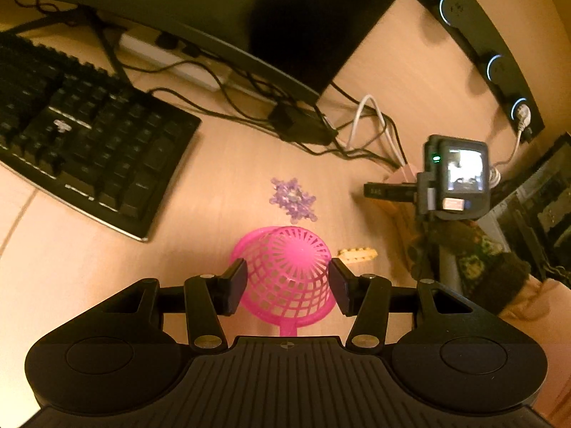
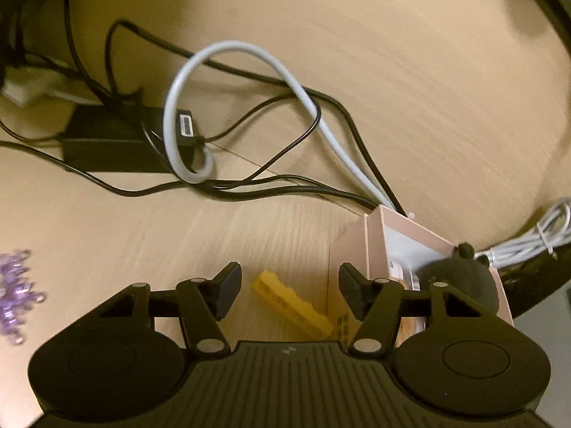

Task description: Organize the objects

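A pink mesh basket [image 1: 289, 274] lies upside down on the wooden desk, between the fingers of my left gripper [image 1: 288, 285]. The pads sit at its two sides, the jaws open about as wide as the basket. A purple snowflake ornament [image 1: 293, 199] lies just beyond it; it also shows in the right wrist view [image 2: 16, 292]. A yellow toothed block [image 1: 358, 254] lies right of the basket. My right gripper [image 2: 289, 292] is open and empty above the yellow block [image 2: 291, 305]. A pink open box [image 2: 389, 246] stands right of it, holding a dark round object [image 2: 453, 278].
A black keyboard [image 1: 82, 135] lies at the left. A monitor [image 1: 249, 18], a black adapter [image 2: 107, 139], a power strip [image 1: 171, 60] and tangled black and white cables [image 2: 249, 114] cross the far desk. The right gripper's camera [image 1: 460, 178] is at right.
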{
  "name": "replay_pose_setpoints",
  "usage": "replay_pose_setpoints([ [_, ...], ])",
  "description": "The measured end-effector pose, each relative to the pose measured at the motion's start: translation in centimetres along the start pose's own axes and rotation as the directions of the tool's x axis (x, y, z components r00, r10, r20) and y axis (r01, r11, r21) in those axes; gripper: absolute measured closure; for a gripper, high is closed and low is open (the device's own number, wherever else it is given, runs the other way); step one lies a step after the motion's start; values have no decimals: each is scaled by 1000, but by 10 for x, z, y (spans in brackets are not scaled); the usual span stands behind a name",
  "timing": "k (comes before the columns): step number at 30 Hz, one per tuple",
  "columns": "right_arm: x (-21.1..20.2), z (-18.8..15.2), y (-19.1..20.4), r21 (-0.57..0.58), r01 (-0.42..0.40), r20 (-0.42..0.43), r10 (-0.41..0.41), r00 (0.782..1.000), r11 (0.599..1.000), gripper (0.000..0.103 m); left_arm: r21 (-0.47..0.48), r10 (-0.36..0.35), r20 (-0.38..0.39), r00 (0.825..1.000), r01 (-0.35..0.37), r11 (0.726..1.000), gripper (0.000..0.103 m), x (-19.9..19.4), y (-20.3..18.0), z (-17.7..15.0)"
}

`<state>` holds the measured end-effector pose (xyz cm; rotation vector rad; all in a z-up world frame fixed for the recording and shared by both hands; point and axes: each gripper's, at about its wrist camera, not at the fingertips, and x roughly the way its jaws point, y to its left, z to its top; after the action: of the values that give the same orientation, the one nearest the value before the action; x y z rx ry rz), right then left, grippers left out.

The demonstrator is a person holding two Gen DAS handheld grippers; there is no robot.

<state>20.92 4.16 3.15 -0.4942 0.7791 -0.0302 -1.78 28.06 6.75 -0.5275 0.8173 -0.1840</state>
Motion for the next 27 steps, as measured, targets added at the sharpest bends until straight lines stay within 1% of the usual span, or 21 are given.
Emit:
replay_pose_setpoints([
  [1,5,1,3,-14,10,-9,-10,1000,1000,43,-1,6,5,1000,-6,1000,48,-3,1,0],
  [3,11,2,5,-32,27,-2,-27,1000,999,46,-4,20,11,1000,-20,1000,48,-9,4,1],
  [5,12,3,7,-36,20,-2,-20,1000,999,52,-4,30,13,999,-30,1000,48,-13,6,0],
  [7,11,3,5,-16,-19,-24,19,1000,1000,78,-10,34,10,999,-34,999,48,-15,8,0],
  [9,5,-2,3,5,-48,-38,48,998,999,83,-12,25,2,1000,-25,1000,48,-14,6,-1],
  [15,-34,-39,3,9,-120,-13,120,993,993,83,33,-30,-26,999,31,999,48,-5,-11,-3],
  [21,-81,-93,-14,50,-195,-19,196,980,980,84,71,-86,-81,993,91,993,48,14,-30,-11],
  [24,-102,-121,-26,68,-208,-10,209,978,976,83,76,-100,-103,990,108,991,48,24,-35,-17],
  [26,-114,-136,-34,66,-197,10,197,980,978,80,80,-97,-106,990,106,991,48,30,-39,-20],
  [27,-121,-143,-39,64,-177,17,176,984,982,72,83,-90,-108,990,99,992,48,33,-41,-21],
])
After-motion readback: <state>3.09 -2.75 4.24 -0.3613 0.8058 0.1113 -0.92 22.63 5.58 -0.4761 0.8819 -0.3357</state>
